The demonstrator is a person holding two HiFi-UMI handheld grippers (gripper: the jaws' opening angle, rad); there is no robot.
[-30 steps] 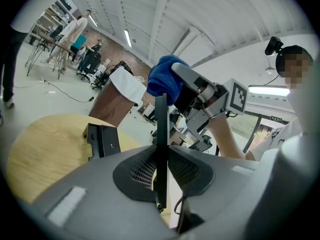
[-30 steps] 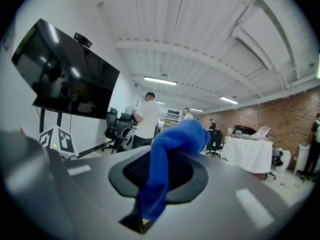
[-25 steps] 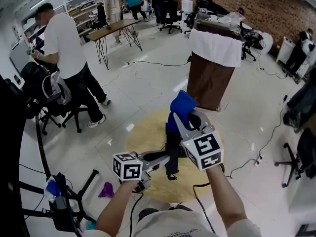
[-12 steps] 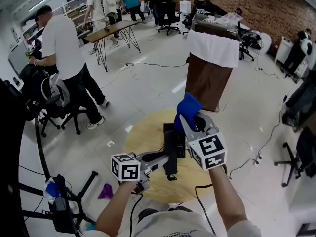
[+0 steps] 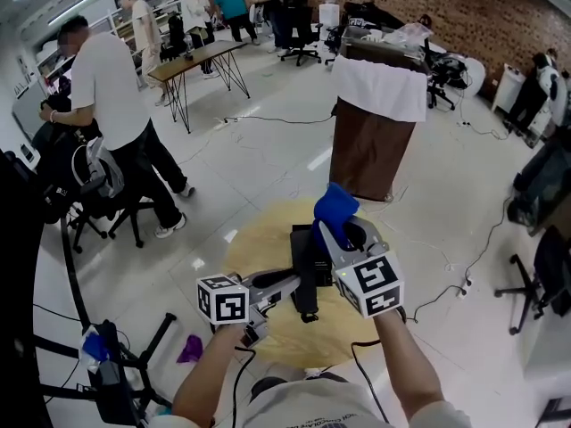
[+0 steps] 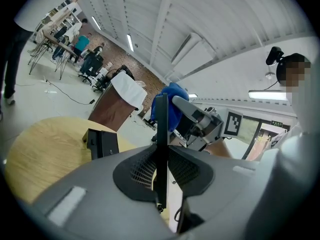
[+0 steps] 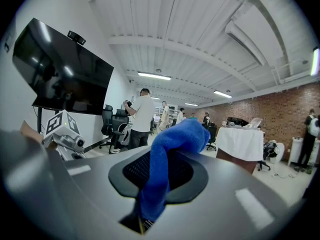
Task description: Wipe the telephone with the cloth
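Cloth blue, telephone black, table pale yellow (far brick wall red-brown)

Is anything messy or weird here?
A purple scrap lies on the floor beside the round table, like dropped litter. The telephone's handset is off its base, clamped in the left gripper.

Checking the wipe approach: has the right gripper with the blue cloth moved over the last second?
Yes. The right gripper has come down: its blue cloth earlier stood well above the round table's far rim, and now barely clears it.
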